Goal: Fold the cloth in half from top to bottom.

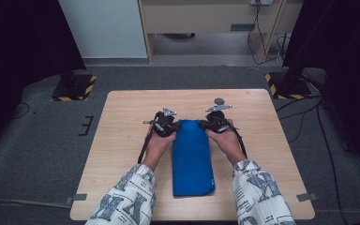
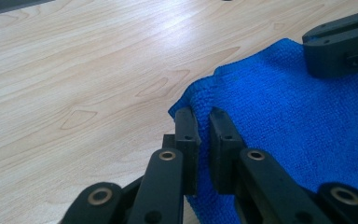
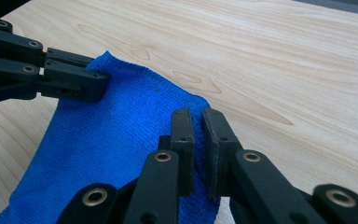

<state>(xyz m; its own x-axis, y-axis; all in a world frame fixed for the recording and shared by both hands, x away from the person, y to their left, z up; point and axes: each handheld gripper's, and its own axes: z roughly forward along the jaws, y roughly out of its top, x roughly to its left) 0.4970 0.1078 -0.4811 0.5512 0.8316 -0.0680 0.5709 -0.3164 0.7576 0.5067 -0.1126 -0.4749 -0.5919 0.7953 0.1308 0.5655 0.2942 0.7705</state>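
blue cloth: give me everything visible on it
The cloth is bright blue, with a terry or microfibre look, folded into a long narrow strip lying lengthwise on the wooden table. Its near end lies flat, with a small tag at one corner. The left gripper pinches the far left corner and the right gripper the far right corner, both shut on it.
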